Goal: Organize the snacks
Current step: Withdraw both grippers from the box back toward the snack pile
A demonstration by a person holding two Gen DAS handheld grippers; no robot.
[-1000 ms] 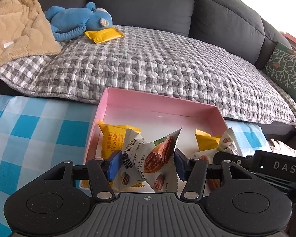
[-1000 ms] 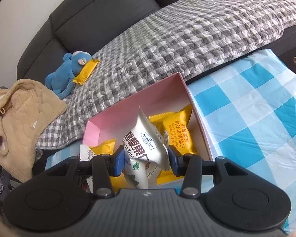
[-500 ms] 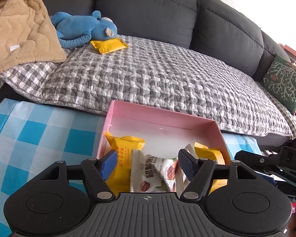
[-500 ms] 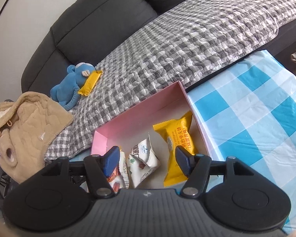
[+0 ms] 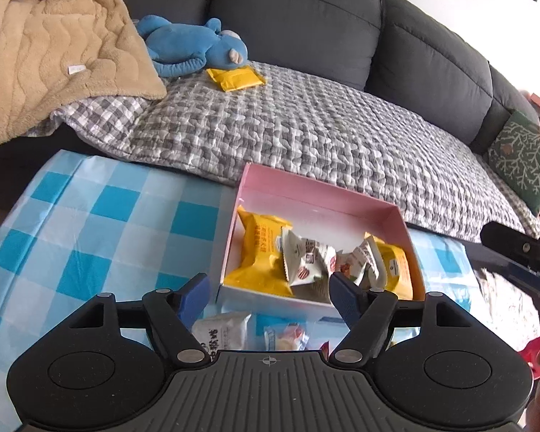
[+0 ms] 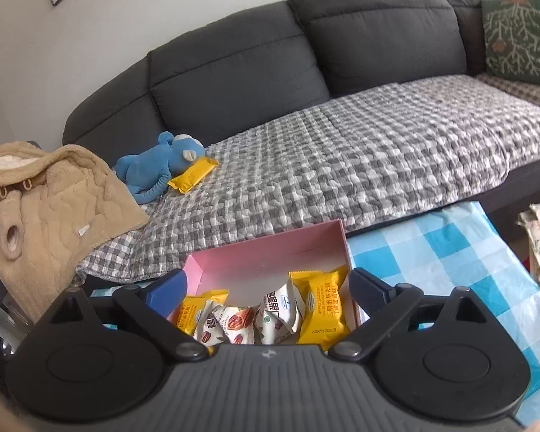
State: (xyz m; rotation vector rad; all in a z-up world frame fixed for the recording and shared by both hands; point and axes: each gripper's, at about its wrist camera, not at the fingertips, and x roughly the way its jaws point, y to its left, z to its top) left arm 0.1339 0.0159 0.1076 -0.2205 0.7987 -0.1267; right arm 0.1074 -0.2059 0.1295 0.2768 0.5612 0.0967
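left claw (image 5: 268, 293): fingers apart, holds nothing, above two loose packets (image 5: 223, 334) on the checked desk (image 5: 90, 252) | right claw (image 6: 268, 286): fingers apart, empty, over the pink box (image 6: 270, 252) | box: yellow and white snack packets (image 6: 262, 313) lie inside | far: one yellow packet (image 6: 192, 176) on the sofa beside the blue plush toy (image 6: 154, 165)

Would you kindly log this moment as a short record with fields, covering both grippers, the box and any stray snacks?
left gripper: open, holding nothing
right gripper: open, holding nothing
pink box: on the blue checked tablecloth, holds yellow and white snack packets
stray yellow packet: on the sofa quilt, beside the blue plush toy
white packets: on the cloth, outside the box's near wall
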